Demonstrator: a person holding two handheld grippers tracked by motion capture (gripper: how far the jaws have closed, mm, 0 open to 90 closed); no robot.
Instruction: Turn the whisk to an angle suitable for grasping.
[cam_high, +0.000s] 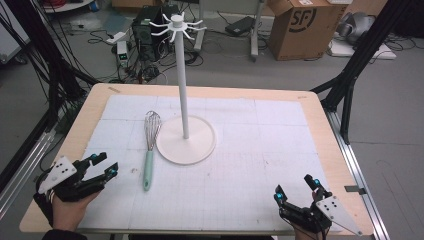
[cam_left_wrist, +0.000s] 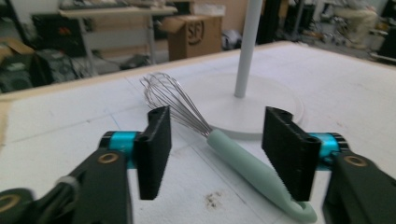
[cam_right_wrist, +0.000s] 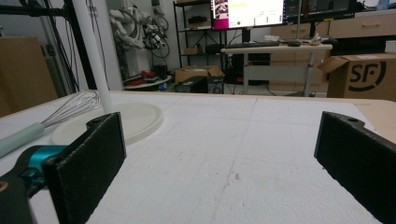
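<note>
— So, where does the whisk lie?
— At nine o'clock of the rack's white base, touching its rim. My left gripper stands part-open and empty, my right gripper wide and empty.
— Handling?
— Light, I judge; wires springy, so grip the stiff mint handle mid-length.

The right tool holds its two black jaws wide apart above the white counter, nothing between them. Far left lies a whisk, its wire head touching the round white base of a stand, whose pole rises beside it. Beyond stand desks, a monitor and a cardboard box.
</note>
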